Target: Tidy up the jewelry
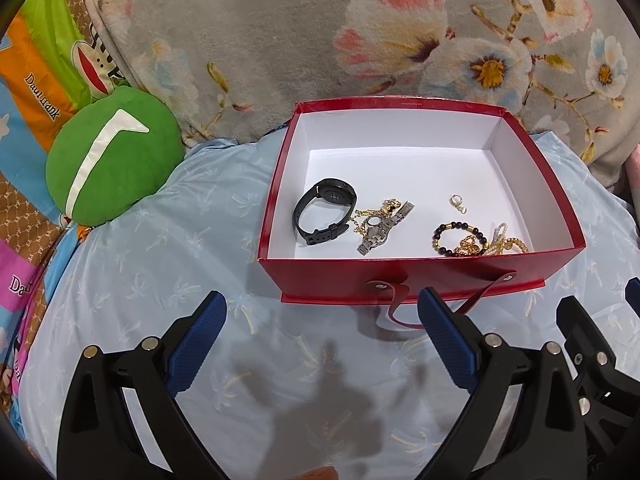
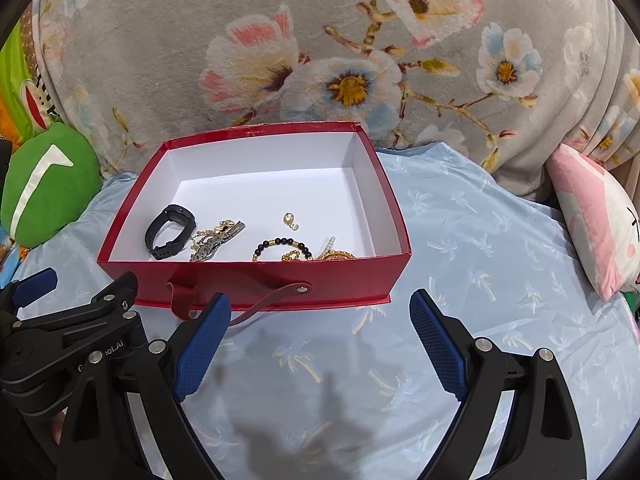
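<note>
The red cardboard box's (image 2: 256, 276) near wall hides the bottom of the gold chain pile (image 2: 334, 255) in the right wrist view. The tiny gold piece (image 1: 456, 201) is too small to tell. The pink and white pillow (image 2: 596, 232) is cut off at the edge.

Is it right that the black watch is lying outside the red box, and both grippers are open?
Not quite. The black watch lies inside the red box, near its left wall, as the left wrist view shows. The left gripper and right gripper are indeed both open.
</note>
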`<state>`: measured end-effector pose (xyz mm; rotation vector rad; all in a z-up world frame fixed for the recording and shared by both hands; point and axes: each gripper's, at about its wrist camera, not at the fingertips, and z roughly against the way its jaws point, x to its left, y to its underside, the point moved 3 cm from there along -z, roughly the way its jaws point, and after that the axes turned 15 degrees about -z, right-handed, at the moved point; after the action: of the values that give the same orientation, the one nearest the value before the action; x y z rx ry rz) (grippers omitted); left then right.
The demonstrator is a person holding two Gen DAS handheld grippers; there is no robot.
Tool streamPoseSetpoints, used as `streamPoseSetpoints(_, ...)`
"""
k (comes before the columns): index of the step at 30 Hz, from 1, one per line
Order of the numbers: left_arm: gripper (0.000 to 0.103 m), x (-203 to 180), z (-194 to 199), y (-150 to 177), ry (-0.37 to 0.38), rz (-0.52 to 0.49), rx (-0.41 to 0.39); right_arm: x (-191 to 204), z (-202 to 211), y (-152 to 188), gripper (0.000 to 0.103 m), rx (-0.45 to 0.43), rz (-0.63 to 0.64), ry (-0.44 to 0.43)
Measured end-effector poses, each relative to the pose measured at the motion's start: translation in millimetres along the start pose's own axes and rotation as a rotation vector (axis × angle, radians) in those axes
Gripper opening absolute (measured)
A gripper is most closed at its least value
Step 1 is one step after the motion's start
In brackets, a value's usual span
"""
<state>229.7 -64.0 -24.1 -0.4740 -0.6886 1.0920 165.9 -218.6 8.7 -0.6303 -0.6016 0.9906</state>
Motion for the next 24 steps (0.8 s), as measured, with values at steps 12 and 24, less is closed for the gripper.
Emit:
streamPoseSetpoints(12, 0.094, -3.0, -5.1, -0.7, 0.007, 0.000, 0.009, -0.3, -1.6, -1.5, 0.089, -0.001, 0.003, 0.011)
streamPoseSetpoints(24, 0.094, -3.7, -8.3, -1.8, 0.007, -0.018, 0.009, -0.4, -2.2, -2.0, 0.089, 0.000, 0.001, 0.011)
